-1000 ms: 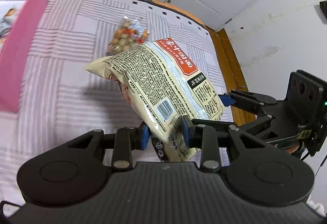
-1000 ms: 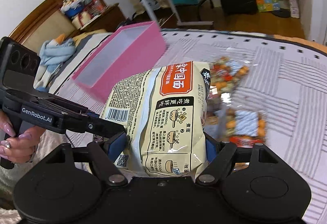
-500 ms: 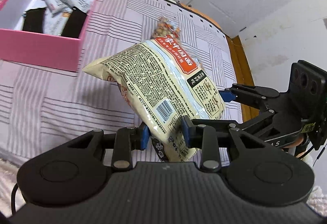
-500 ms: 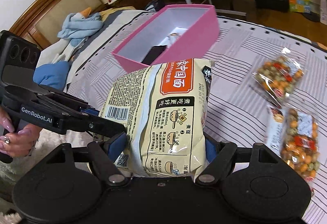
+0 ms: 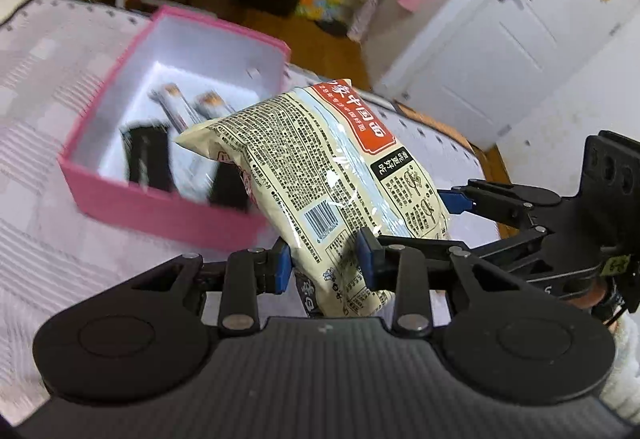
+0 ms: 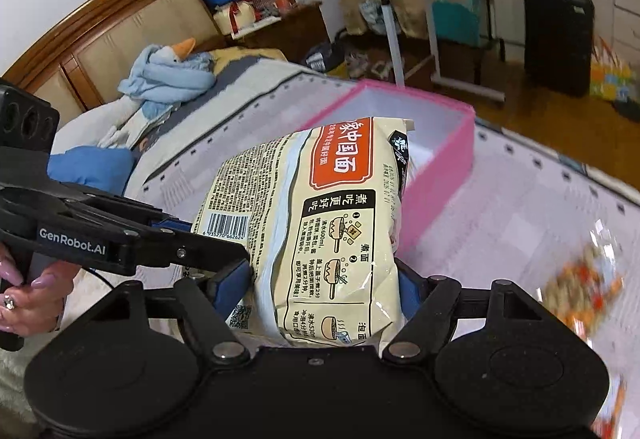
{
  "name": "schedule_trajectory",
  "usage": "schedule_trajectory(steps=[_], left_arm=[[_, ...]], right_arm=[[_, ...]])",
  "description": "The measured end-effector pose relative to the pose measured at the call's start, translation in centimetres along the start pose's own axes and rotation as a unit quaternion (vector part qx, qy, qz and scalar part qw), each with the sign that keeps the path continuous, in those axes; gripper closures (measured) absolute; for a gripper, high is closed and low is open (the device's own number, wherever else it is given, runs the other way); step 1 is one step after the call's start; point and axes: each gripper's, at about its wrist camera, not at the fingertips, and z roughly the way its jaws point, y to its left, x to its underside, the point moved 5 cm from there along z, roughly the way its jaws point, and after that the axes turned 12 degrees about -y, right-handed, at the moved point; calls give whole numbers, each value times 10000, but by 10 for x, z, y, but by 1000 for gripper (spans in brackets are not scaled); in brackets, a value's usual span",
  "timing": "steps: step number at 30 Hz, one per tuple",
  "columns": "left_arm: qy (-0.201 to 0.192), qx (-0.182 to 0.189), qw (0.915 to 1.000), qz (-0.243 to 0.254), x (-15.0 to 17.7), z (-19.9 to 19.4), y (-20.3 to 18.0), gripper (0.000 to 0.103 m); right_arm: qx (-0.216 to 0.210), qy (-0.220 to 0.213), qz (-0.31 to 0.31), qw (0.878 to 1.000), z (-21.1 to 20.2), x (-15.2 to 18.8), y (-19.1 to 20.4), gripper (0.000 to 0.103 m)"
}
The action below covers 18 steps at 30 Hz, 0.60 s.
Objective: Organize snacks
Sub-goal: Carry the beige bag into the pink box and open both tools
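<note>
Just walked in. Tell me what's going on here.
A person is tidying snacks on a bed with a handheld gripper in each hand. Both the left gripper and the right gripper are clamped on one noodle packet, held in the air near an open pink box. The box already holds a few wrapped snacks. A bag of mixed nuts lies on the bedspread.
</note>
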Motion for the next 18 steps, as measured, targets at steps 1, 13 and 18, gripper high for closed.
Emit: schedule_trajectory(steps=[1,13,18], left_arm=[[-56,-40,10000,13,-8,3,6,71],[18,-471,9988,-138,-73,94,93,72],[-63,-635,9972,-398,-74,127,121,72]], right_arm=[[-16,-42,-15,10000,9,-7,-1,24],[295,-225,-258,9990,121,-39,-29,26],[176,-7,-650,9977,158,-45,-43,26]])
